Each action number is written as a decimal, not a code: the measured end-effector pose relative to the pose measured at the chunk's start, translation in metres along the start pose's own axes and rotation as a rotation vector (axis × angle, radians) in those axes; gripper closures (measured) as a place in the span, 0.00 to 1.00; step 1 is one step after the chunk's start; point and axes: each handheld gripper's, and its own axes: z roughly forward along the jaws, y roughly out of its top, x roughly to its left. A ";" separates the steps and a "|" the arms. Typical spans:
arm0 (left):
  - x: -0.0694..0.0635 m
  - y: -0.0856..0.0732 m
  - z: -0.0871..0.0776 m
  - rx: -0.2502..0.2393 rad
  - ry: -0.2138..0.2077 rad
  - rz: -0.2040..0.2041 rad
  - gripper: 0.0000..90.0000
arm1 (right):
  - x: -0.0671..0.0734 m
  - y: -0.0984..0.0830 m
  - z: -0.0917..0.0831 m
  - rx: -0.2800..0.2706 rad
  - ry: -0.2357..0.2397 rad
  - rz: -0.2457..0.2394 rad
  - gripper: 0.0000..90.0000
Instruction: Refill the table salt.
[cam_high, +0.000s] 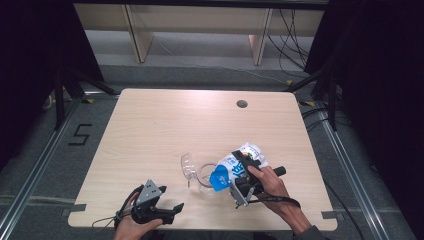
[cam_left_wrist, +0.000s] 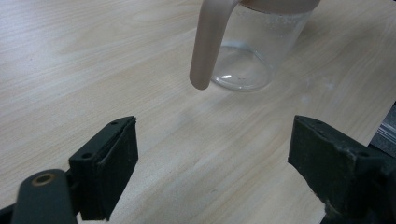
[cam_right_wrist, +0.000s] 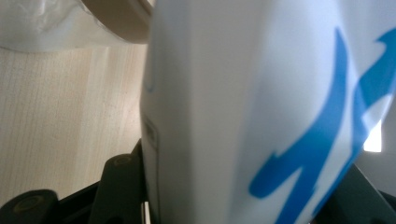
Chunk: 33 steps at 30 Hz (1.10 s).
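A clear jug (cam_high: 203, 176) with a beige rim and handle (cam_left_wrist: 208, 42) stands on the wooden table (cam_high: 165, 125), right of centre near the front. My right gripper (cam_high: 241, 172) is shut on a white pouch with blue print (cam_high: 246, 156). The pouch is tilted, its blue lower end (cam_high: 218, 179) over the jug's mouth. In the right gripper view the pouch (cam_right_wrist: 243, 93) sits between both jaws, close to the lens. My left gripper (cam_high: 171, 198) rests near the table's front edge, open, with nothing between its pads (cam_left_wrist: 116, 158). It points toward the jug (cam_left_wrist: 247, 51).
A clear curved plastic piece (cam_high: 186, 165) stands against the jug's left side. A round cable hole (cam_high: 242, 104) lies at the table's back right. Behind the table are wooden furniture legs (cam_high: 140, 35), and cables (cam_high: 295, 45) on the floor.
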 end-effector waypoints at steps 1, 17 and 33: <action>0.000 0.000 0.000 -0.001 0.000 0.000 0.17 | 0.000 0.000 0.001 -0.010 0.005 0.003 0.54; 0.000 0.000 0.000 -0.001 0.001 0.000 0.17 | 0.002 0.001 -0.001 0.017 0.002 0.032 0.55; 0.000 0.000 0.000 0.000 0.000 0.001 0.17 | -0.003 0.001 0.000 0.006 -0.022 -0.033 0.55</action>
